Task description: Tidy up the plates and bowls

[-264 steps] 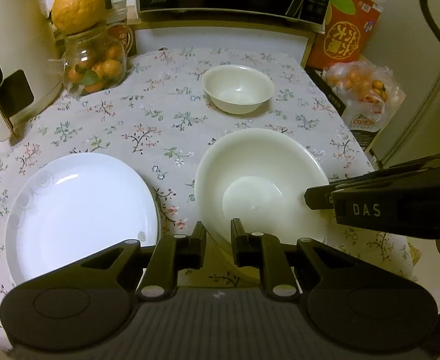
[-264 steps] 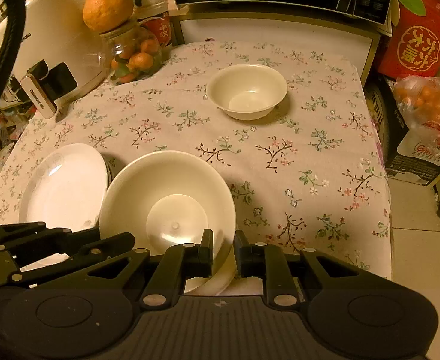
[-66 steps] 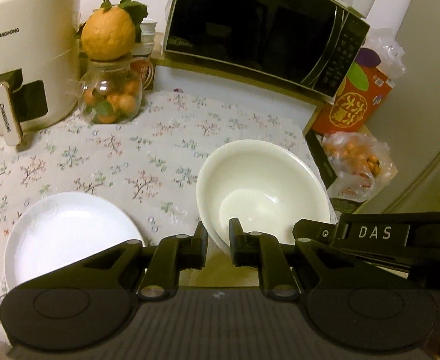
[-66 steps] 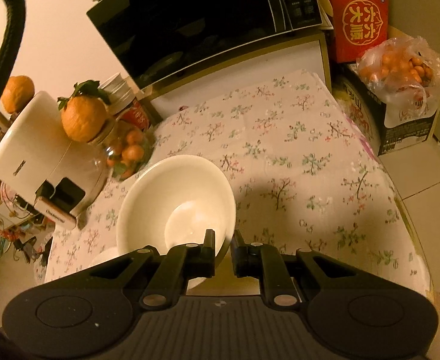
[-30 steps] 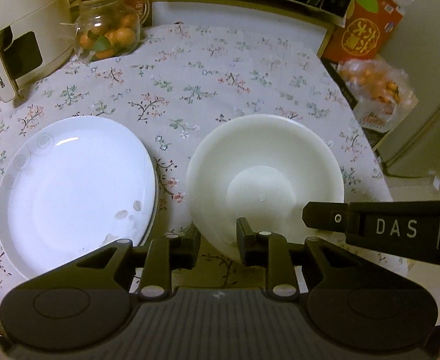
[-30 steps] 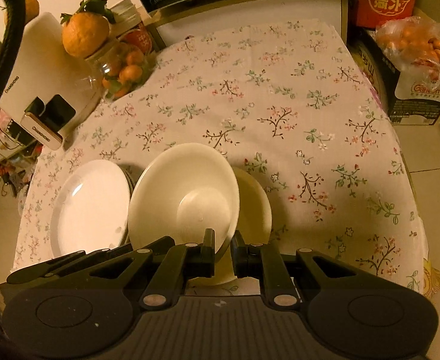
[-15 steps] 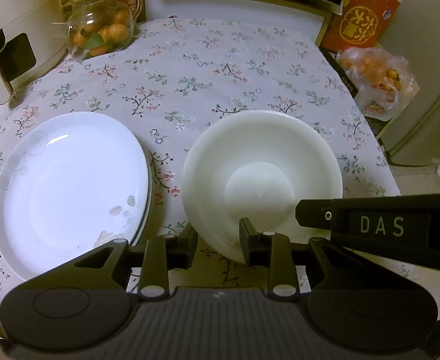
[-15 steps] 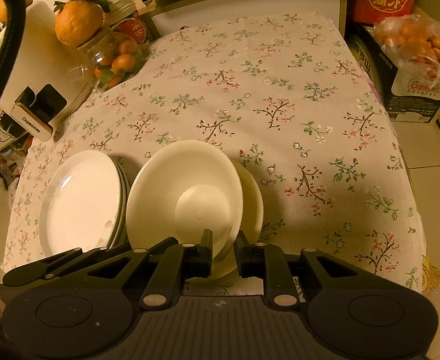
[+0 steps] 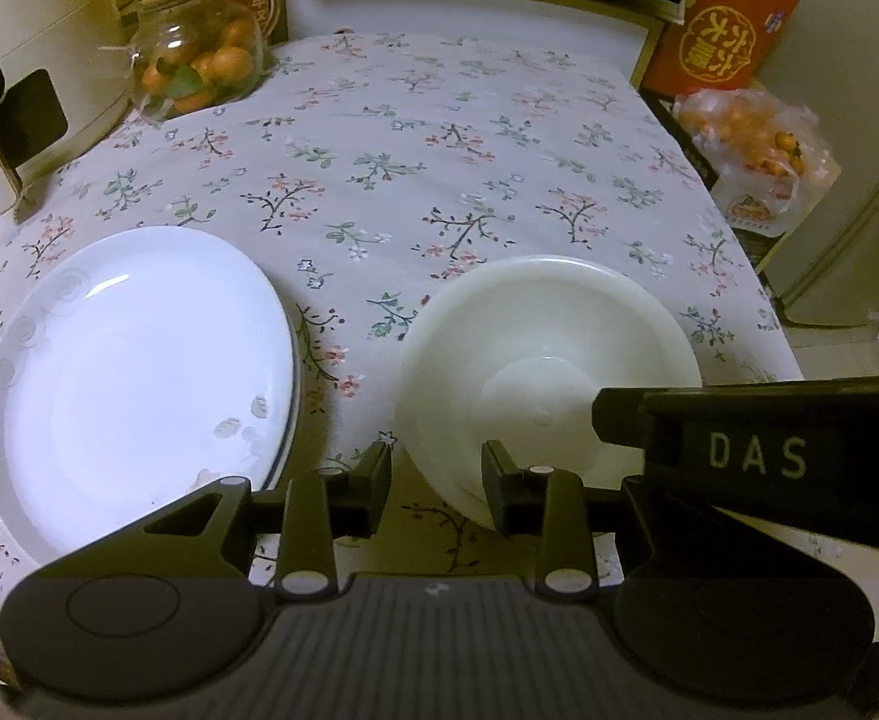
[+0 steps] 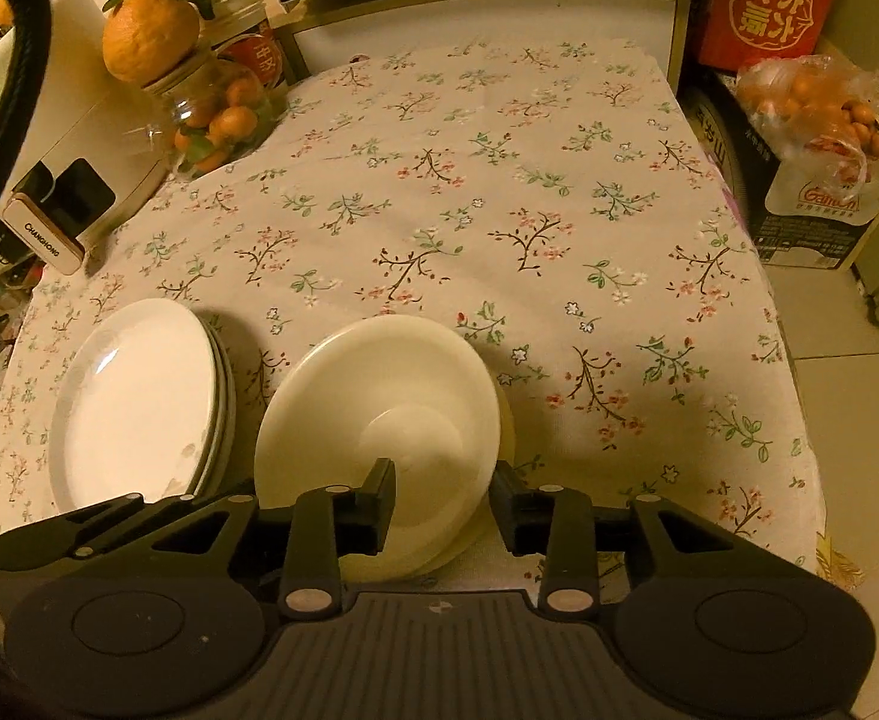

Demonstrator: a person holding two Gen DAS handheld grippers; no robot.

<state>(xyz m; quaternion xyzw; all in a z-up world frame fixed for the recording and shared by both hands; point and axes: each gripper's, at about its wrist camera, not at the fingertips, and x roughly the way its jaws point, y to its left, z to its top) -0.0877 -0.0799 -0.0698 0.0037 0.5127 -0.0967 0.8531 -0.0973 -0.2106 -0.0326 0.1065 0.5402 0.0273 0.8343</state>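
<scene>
Presently both grippers stand open at the table's near edge, holding nothing. Left gripper (image 9: pixel 436 477): jaws parted, the bowl stack's (image 9: pixel 550 360) near rim between them, untouched. Right gripper (image 10: pixel 442 501): jaws wider, straddling the same stack (image 10: pixel 379 420). Only the right wrist view shows a second rim under the top bowl, and several plates (image 10: pixel 139 396) stacked at 9 o'clock; the left view shows just the top plate (image 9: pixel 139 372).
</scene>
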